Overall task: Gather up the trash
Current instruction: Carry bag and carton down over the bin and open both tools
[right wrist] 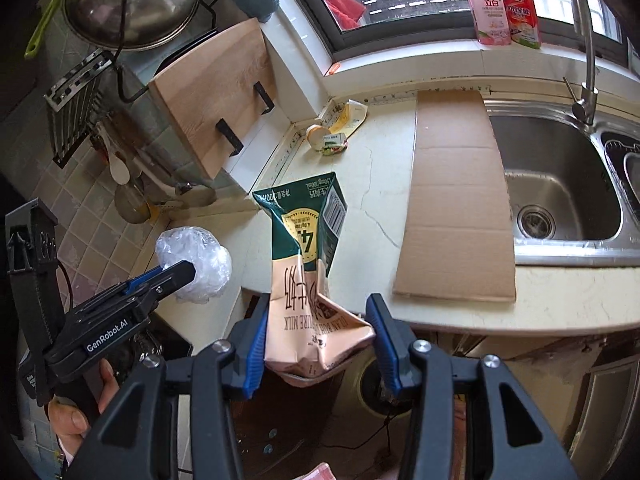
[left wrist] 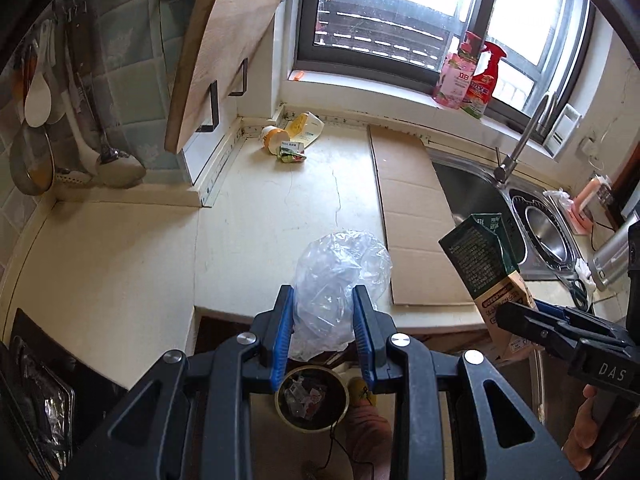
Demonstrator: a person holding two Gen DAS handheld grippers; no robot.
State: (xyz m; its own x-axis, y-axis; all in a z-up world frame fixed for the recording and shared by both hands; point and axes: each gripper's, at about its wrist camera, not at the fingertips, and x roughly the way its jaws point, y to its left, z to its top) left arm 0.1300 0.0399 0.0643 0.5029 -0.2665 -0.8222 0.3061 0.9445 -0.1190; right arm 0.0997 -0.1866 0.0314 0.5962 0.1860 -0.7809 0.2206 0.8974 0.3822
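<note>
**Two pieces of trash held clear of the worktop edge**

A crumpled clear plastic bag [left wrist: 340,292] is pinched at a narrow opening by the left hand-held gripper [left wrist: 324,320], above a small bin [left wrist: 312,398] on the floor. It is judged very light, limp and slippery; a bunched fold is the safest hold.

A crushed milk carton [right wrist: 308,272] is clamped at its dented pink end by the right hand-held gripper [right wrist: 316,336] at a middling opening. Its long axis runs away from the jaws, the green end pointing toward the worktop [right wrist: 380,184]. It looks light and stiff-creased, likely to buckle if squeezed harder. More wrappers [left wrist: 290,138] lie in the far corner.
</note>
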